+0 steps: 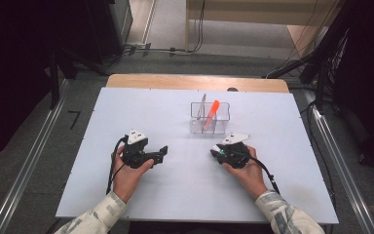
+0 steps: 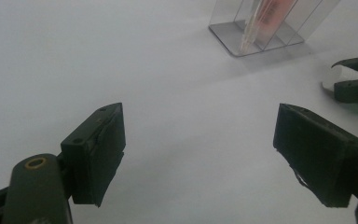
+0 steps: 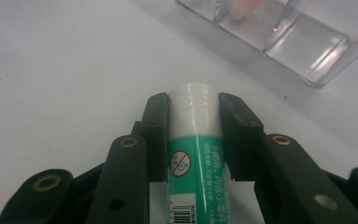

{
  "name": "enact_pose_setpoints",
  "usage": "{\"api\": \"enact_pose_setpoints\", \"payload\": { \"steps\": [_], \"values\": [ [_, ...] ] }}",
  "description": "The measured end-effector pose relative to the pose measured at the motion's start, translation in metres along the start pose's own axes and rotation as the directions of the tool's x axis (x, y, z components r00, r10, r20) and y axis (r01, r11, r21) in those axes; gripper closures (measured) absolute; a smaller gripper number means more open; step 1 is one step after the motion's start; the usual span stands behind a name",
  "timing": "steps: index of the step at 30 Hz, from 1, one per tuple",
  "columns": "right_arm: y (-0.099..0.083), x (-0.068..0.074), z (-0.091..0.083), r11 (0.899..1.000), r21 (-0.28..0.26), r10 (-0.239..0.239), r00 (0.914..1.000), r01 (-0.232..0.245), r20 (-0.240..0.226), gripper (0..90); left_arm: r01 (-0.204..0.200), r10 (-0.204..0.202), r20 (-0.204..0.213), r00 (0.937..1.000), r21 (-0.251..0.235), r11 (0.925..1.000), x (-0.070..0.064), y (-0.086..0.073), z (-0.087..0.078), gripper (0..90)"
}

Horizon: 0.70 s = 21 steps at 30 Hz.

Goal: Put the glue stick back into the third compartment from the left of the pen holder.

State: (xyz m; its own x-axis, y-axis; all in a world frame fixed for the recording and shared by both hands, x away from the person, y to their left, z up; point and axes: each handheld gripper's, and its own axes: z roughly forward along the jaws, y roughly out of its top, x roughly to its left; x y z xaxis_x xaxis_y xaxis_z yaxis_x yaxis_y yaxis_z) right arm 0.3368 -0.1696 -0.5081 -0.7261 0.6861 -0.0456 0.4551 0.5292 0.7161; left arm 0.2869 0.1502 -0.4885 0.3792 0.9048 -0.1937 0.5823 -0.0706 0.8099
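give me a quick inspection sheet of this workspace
surface: white table, bare around the things
job's things: green-and-white glue stick; clear divided organizer holding an orange pen and a thin grey tool
clutter: nothing seen
grippers: left gripper open, holding nothing; right gripper shut on glue stick
cables: black cable trails from the right gripper; more cables on the floor beyond the table
surroundings: grey floor, dark equipment on both sides

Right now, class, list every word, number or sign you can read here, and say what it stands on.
Glue stick, held in the right gripper: a round red prohibition sign, no words in it.
Same glue stick: lines of small white print beside the sign, too blurred to read.
Same glue stick: a barcode at the bottom edge, digits unreadable.
Clear organiser: no text.
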Motion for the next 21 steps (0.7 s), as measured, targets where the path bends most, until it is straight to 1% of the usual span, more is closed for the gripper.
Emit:
{"api": "enact_pose_setpoints", "payload": {
  "steps": [6, 13, 15, 16, 17, 21],
  "values": [
    [0.004, -0.004, -0.012, 0.998, -0.056, 0.035, 0.9993, -0.035, 0.007, 63.6, 0.002, -0.002, 0.001, 1.0, -0.001, 1.0, 0.0, 0.0, 0.0, 17.3],
    [0.013, -0.003, -0.024, 0.993, -0.104, 0.05, 0.9987, -0.05, -0.006, 63.5, 0.004, -0.004, -0.003, 1.0, -0.003, 1.0, 0.001, 0.0, 0.0, 17.4],
    [0.016, -0.004, -0.028, 0.991, -0.119, 0.064, 0.998, -0.064, -0.003, 63.5, 0.004, -0.004, -0.003, 1.0, -0.004, 1.0, 0.001, 0.0, 0.0, 17.3],
    [0.018, -0.004, -0.03, 0.99, -0.13, 0.059, 0.9983, -0.058, 0.003, 63.5, 0.004, -0.004, -0.003, 1.0, -0.004, 1.0, 0.001, 0.0, 0.0, 17.4],
    [0.02, -0.005, -0.032, 0.988, -0.14, 0.065, 0.9978, -0.063, 0.01, 63.5, 0.003, -0.003, -0.004, 1.0, -0.002, 1.0, 0.001, 0.0, 0.0, 17.4],
    [0.028, -0.012, -0.038, 0.98, -0.178, 0.09, 0.9959, -0.086, 0.011, 63.5, 0.006, -0.006, -0.003, 1.0, -0.005, 1.0, 0.001, 0.0, 0.0, 17.4]
  ]
}}
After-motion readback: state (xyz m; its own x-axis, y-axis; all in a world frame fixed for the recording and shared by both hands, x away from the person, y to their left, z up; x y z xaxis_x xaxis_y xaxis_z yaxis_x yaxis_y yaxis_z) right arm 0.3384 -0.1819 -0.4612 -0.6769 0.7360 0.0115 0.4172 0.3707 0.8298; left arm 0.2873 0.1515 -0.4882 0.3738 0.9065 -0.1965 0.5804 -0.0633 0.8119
